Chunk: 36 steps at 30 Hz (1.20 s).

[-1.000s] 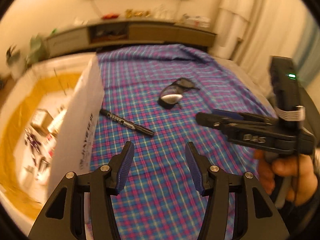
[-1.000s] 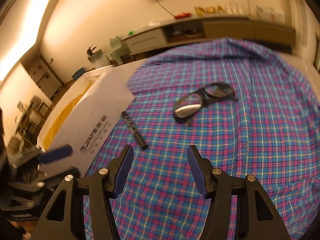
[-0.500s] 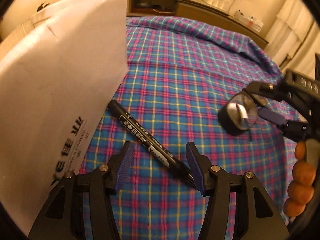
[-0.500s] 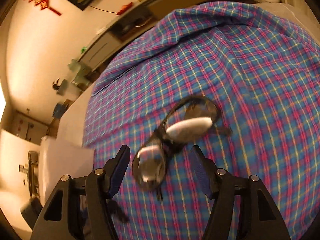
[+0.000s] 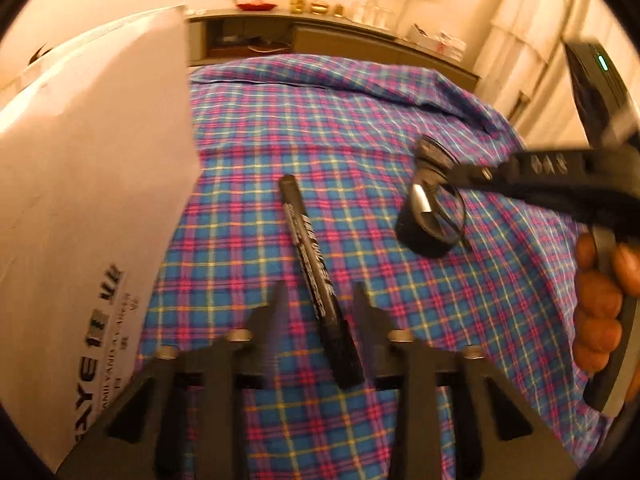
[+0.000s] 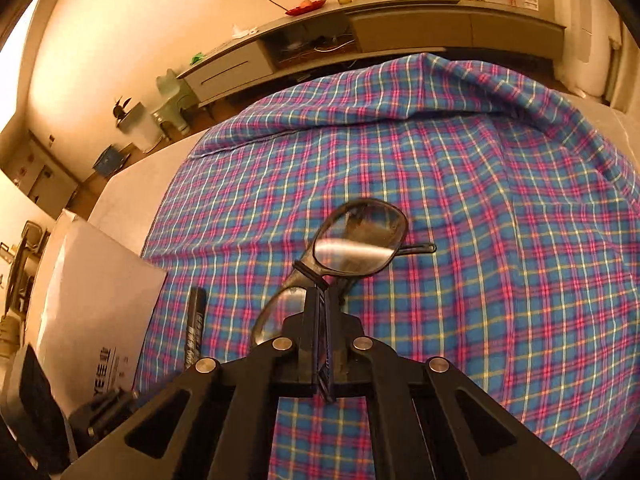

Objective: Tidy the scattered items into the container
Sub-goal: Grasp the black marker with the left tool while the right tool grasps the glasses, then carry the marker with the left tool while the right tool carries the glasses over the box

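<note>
A black marker lies on the plaid cloth, its near end between the fingers of my left gripper, which is open around it. The marker also shows in the right wrist view. My right gripper is shut on the bridge of dark-framed glasses and holds them just above the cloth. In the left wrist view the glasses hang at the right gripper's tip. A white cardboard box stands at the left.
The box flap with printed lettering rises beside the marker. A long low cabinet with small items on top runs along the far wall. The cloth drops off at the right edge.
My left gripper has moved forward so the marker lies between its fingers. My right gripper has closed on the glasses' bridge and lifted them slightly.
</note>
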### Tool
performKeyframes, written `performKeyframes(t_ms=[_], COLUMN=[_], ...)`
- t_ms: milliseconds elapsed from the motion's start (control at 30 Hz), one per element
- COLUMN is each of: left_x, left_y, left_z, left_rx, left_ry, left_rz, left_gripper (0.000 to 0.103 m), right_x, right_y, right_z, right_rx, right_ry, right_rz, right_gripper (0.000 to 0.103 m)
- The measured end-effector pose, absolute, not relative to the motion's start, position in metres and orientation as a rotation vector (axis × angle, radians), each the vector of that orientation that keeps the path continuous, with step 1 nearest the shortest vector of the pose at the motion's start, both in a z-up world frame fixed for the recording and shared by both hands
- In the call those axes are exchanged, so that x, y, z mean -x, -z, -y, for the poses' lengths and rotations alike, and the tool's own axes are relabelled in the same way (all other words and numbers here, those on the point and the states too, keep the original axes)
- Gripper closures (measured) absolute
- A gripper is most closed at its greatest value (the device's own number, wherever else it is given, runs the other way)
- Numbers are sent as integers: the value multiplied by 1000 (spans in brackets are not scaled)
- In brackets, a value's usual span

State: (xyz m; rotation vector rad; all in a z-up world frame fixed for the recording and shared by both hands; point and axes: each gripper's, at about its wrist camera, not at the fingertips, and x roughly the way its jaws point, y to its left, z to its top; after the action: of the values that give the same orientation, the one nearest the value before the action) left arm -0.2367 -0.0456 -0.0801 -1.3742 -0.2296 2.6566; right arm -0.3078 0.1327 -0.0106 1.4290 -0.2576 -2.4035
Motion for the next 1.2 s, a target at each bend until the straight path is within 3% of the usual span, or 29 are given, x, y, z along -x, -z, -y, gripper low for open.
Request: performKeyframes(t_ms=[33,100,133,167,233,267,300,333,400,433,500,800,1000,1033,1067,1133,1200], left_x=[239,245,245,245,248,250,252,255,257,256,252,215,193,190,187,181,176], left_y=[80,80,80,80,80,80,81,81,81,80,79,58,49,49,48,47,48], left_z=[49,52,52,53,50,47,44,41,37,37,39,51,52,54,56,60,64], left_rx=[1378,1389,1393,1396,1407,1414,1427,1441,1464,1470,1464,1406,1394,1402,1405,1403,1404], left_ry=[-2662,-2662,-2662,-2664,-2670,-2674,-2676,-2667,-2664,-2656,-2644,-2647,-2650,-2649,-2648,-2648,-2642], left_rz=[271,320,332,338,327,308,285,270,234,247,277,360,324,337,351,370,393], left_gripper=[51,50,50,50,51,57,71,89,90,90,90,90,90,90,90,90,90], right_x=[307,310,312,313,318,321,323,324,322,321,315,282,267,270,276,295,314], right_y=[11,13,14,13,17,22,27,28,22,16,4,-10,-8,-7,-5,3,8], right_z=[-134,-135,-134,-133,-125,-120,-116,-112,-110,-112,-117,-135,-131,-132,-132,-129,-114], right_rx=[-1432,-1438,-1446,-1451,-1465,-1480,-1489,-1473,-1427,-1397,-1362,-1317,-1323,-1332,-1345,-1395,-1426], right_ry=[2393,2366,2358,2357,2365,2367,2369,2381,2391,2388,2397,2309,2310,2341,2360,2391,2403], right_rz=[288,353,383,406,412,399,395,366,348,353,346,473,500,508,520,571,548], right_gripper=[94,77,60,52,50,50,50,57,69,88,103,103,100,95,73,47,43])
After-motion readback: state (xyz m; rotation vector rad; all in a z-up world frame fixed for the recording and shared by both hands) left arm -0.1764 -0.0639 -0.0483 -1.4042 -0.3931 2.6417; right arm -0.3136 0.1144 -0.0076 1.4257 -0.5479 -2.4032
